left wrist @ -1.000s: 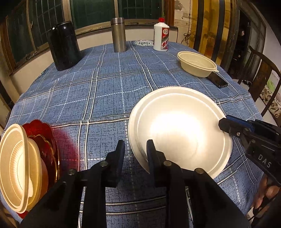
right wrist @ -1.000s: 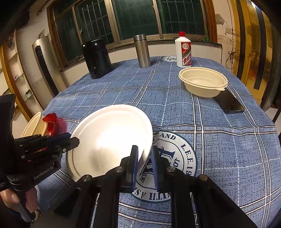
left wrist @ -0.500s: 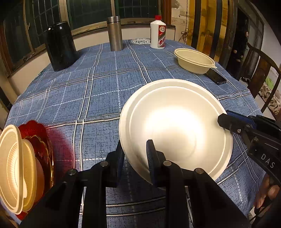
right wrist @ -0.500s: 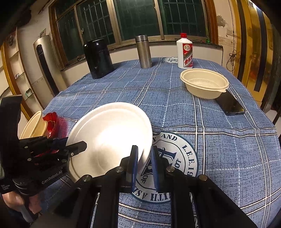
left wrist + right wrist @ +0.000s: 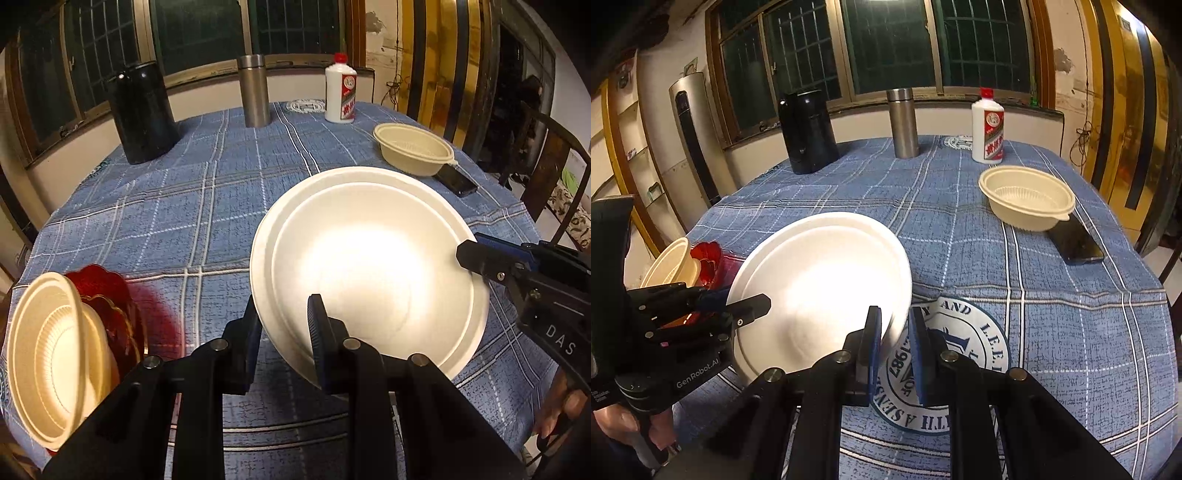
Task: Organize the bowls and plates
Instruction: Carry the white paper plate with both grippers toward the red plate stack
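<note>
A wide white plate (image 5: 369, 269) with a stepped rim hangs tilted a little above the blue checked tablecloth (image 5: 207, 206), held from both sides. My left gripper (image 5: 284, 332) is shut on its near left rim. My right gripper (image 5: 895, 332) is shut on the opposite rim of the plate (image 5: 820, 291). Each gripper also shows in the other's view: the right gripper (image 5: 476, 258) at the plate's right edge, the left gripper (image 5: 753, 306) at its left edge. A cream bowl (image 5: 413, 153) (image 5: 1027, 199) stands alone at the far right. Cream bowls (image 5: 48, 350) lean on edge against red dishes (image 5: 107, 295) at the left.
A black kettle (image 5: 142, 110), a steel flask (image 5: 253, 90) and a white bottle (image 5: 340, 92) stand along the table's far edge. A dark phone (image 5: 456, 179) lies beside the lone bowl. A wooden chair (image 5: 554, 166) stands past the right edge. A person's hand (image 5: 631, 424) holds the left gripper.
The plate has come up off the cloth and tipped slightly, still clamped by both grippers. The hands have hardly shifted.
</note>
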Motion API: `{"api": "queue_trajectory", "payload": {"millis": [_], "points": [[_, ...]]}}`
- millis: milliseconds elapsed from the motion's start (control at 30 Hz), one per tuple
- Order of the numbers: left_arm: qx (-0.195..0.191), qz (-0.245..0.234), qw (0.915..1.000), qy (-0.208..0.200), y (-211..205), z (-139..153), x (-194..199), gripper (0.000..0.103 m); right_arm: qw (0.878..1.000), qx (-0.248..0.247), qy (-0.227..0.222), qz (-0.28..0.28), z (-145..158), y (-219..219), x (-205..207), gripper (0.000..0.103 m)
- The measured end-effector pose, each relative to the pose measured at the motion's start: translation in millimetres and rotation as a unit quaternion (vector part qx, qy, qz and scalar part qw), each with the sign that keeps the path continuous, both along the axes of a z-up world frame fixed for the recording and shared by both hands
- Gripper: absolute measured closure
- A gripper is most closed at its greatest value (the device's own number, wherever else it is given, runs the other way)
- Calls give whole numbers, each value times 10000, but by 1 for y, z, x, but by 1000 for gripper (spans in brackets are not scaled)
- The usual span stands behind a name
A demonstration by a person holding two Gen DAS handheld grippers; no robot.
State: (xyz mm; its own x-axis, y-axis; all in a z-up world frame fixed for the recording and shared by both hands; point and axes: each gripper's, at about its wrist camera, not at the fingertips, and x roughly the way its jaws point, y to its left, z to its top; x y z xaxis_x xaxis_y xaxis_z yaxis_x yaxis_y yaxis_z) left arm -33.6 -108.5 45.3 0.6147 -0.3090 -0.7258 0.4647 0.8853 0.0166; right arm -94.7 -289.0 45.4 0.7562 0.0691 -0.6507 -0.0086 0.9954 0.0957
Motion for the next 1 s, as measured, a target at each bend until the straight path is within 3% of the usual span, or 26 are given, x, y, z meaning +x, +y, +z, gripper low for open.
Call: {"api": "queue_trajectory", "payload": {"millis": [500,1000], "points": [[-170,369,9987,-318,33,15,6,81,9965,-689,-379,274,26,46,10,88],[-373,695,9961,-405,71,20,4,81,9924,-908,-542,627,37,88,18,88]]}}
